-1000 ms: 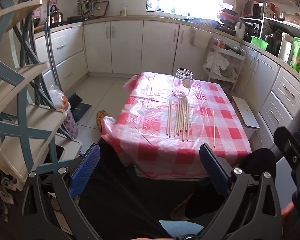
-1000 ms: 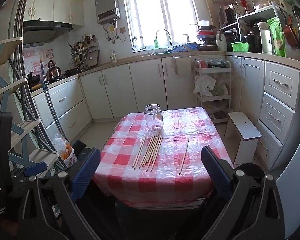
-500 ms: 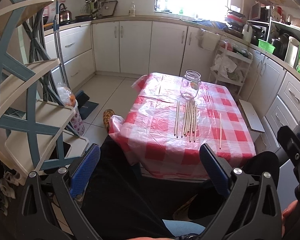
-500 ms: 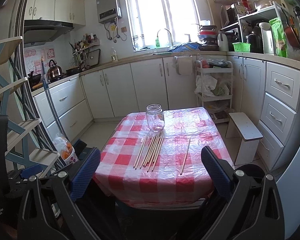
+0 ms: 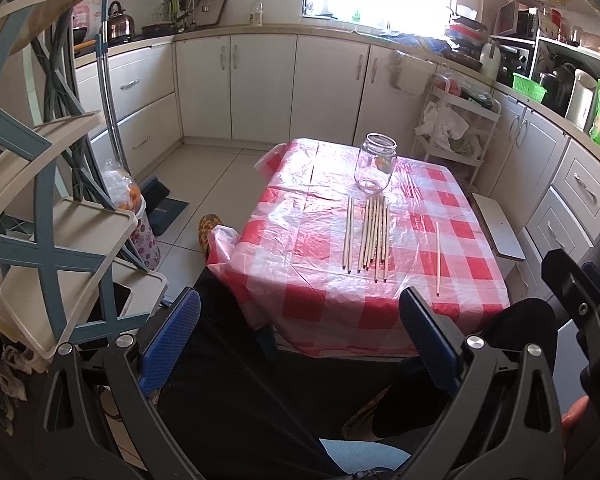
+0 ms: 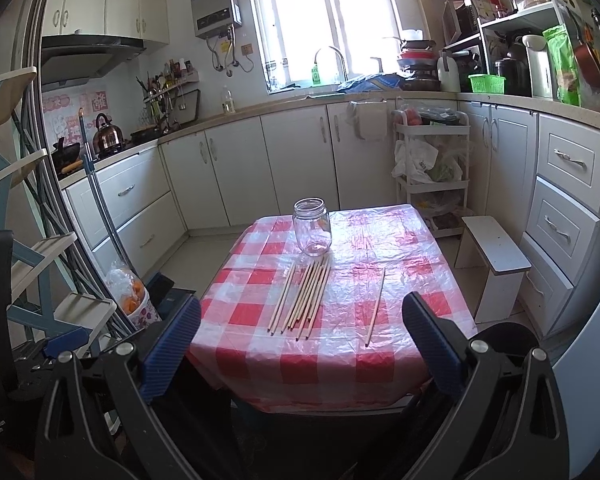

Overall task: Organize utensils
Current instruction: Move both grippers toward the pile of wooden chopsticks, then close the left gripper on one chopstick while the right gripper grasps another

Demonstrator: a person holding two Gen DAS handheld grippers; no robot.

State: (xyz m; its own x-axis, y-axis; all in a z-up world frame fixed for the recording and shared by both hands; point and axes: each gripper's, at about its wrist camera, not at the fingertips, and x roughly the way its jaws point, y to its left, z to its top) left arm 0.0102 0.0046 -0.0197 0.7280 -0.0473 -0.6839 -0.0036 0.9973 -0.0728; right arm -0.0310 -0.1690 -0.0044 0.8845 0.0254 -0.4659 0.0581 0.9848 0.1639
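Note:
A clear glass jar (image 5: 375, 168) (image 6: 312, 227) stands upright and empty on a small table with a red-and-white checked cloth (image 5: 460, 232) (image 6: 400, 248). Several wooden chopsticks (image 5: 370, 236) (image 6: 305, 298) lie side by side in front of the jar. One single chopstick (image 5: 437, 257) (image 6: 375, 306) lies apart to their right. My left gripper (image 5: 300, 332) is open and empty, held short of the table's near edge. My right gripper (image 6: 302, 340) is open and empty, also short of the near edge.
White cabinets line the back and right walls. A white stool (image 6: 494, 248) stands right of the table, with a trolley rack (image 6: 432, 168) behind it. A folding shelf rack (image 5: 40, 208), a broom handle (image 5: 112, 120) and a bag of oranges (image 5: 124, 196) stand at the left.
The left wrist view has swung so that the table sits further right and a little larger. The right wrist view has crept slightly closer. Both grippers stay open; nothing on the table has moved.

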